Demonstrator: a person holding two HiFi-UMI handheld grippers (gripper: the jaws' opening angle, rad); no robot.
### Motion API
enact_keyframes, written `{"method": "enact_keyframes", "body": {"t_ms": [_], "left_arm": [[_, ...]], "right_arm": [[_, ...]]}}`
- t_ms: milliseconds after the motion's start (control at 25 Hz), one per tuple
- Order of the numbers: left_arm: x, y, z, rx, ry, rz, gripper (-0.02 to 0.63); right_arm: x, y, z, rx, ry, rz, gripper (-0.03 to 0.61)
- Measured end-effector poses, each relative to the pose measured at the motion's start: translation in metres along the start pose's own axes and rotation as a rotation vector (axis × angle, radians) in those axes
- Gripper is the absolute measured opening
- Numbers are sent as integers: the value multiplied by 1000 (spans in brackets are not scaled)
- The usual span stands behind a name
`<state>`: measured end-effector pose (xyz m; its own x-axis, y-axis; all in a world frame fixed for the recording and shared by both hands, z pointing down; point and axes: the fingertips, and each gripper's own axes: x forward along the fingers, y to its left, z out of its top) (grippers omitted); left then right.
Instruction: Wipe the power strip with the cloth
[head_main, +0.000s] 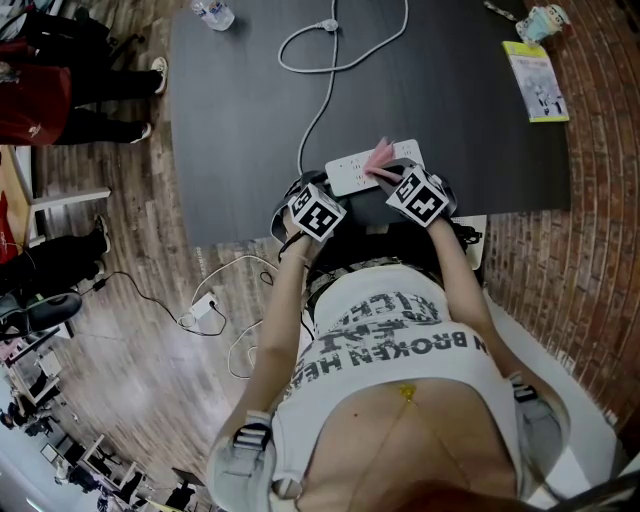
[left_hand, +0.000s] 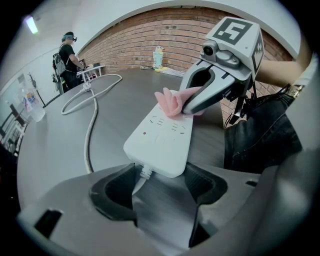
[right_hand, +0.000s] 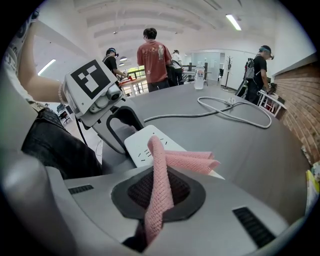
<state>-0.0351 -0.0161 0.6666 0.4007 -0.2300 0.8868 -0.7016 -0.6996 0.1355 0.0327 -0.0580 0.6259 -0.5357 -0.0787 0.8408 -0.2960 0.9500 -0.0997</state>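
Observation:
A white power strip (head_main: 372, 166) lies near the front edge of the dark grey table (head_main: 240, 120). My left gripper (left_hand: 160, 187) has its jaws set wide, pressed against both sides of the power strip's (left_hand: 160, 137) cord end. My right gripper (right_hand: 159, 192) is shut on a folded pink cloth (right_hand: 161, 170). The cloth's (left_hand: 171, 102) free end rests on the far half of the strip. In the head view the left gripper (head_main: 308, 192) and the right gripper (head_main: 393, 180) sit close together at the strip. From the right gripper view the strip (right_hand: 142, 145) shows just past the cloth.
The strip's white cable (head_main: 335, 50) loops across the table's far side. A water bottle (head_main: 213, 13) stands at the back left. A yellow-green booklet (head_main: 537, 82) and a small cup (head_main: 545, 20) are at the back right. People (right_hand: 155, 57) stand beyond the table.

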Motion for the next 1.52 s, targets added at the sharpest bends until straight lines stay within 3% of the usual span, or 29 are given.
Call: {"method": "enact_keyframes", "body": {"t_ms": [760, 1520], "left_arm": [[2, -1, 1, 0, 0, -3, 293], [1, 2, -1, 4, 3, -6, 292]], "right_arm": [[-8, -15, -13, 54, -1, -31, 16], [-25, -40, -35, 122, 22, -122, 17]]}}
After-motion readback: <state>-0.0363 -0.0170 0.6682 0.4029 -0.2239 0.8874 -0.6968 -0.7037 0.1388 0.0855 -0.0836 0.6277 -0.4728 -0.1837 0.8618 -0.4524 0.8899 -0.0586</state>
